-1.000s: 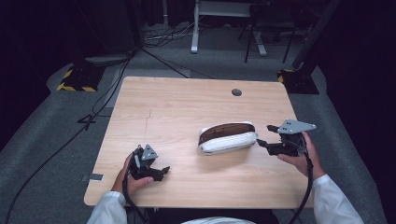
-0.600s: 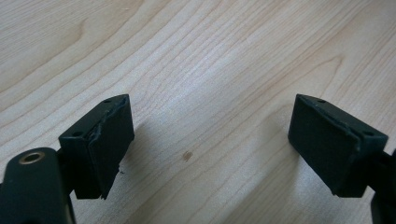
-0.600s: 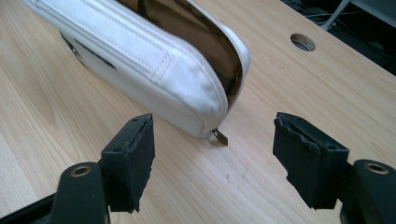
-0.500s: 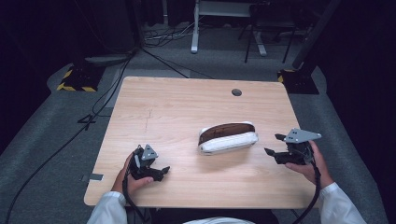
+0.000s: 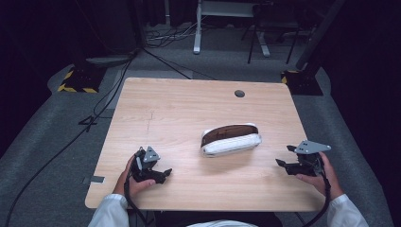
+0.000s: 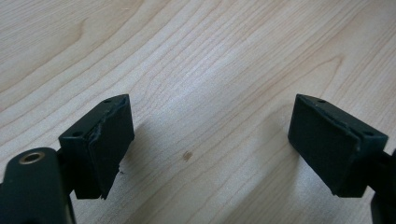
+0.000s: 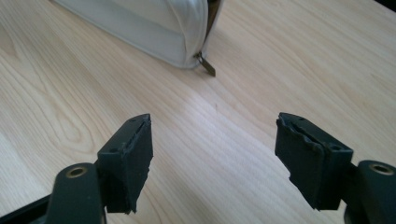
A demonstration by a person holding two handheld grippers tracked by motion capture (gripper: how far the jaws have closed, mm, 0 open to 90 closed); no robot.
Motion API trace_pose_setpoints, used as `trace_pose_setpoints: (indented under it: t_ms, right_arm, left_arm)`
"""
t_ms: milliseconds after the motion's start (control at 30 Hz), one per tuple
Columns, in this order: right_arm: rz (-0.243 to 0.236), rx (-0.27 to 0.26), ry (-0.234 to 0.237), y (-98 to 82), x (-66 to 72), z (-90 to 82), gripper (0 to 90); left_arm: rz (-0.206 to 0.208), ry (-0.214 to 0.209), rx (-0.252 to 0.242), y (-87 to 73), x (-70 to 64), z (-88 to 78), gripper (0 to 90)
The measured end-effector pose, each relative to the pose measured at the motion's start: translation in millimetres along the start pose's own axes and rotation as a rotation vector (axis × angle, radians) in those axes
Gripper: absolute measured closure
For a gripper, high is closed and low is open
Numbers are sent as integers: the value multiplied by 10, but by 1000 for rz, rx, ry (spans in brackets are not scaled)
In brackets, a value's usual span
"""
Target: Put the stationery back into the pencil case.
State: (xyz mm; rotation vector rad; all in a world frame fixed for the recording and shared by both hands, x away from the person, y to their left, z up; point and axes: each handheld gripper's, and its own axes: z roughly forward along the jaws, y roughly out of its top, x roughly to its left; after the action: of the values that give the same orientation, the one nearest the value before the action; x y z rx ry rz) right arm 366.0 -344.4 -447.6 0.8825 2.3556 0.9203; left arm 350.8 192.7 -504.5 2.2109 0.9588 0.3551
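Pouch (image 5: 231,140), one, mid-table (image 5: 179,104); two grippers, left gripper (image 5: 161,173) and right gripper (image 5: 283,156), jaws apart, near the front edge.

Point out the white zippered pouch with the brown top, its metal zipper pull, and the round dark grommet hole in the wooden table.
White zippered pouch with brown top (image 5: 231,144): high view, on its white side panel.
Metal zipper pull (image 7: 207,66): right gripper view, on the dangling tab.
Round dark grommet hole (image 5: 239,93): high view, at its centre.

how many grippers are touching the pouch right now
0. The left gripper sits near the table's front left edge, the right gripper at its front right; both are apart from the white pouch.
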Motion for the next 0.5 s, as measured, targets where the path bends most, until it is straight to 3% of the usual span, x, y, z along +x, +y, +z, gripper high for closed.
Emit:
trace_pose_setpoints:
  t_ms: [500]
  right_arm:
    - [69, 17, -2, -441, -67, -81, 270]
  left_arm:
    - [1, 0, 1, 0, 0, -1, 147]
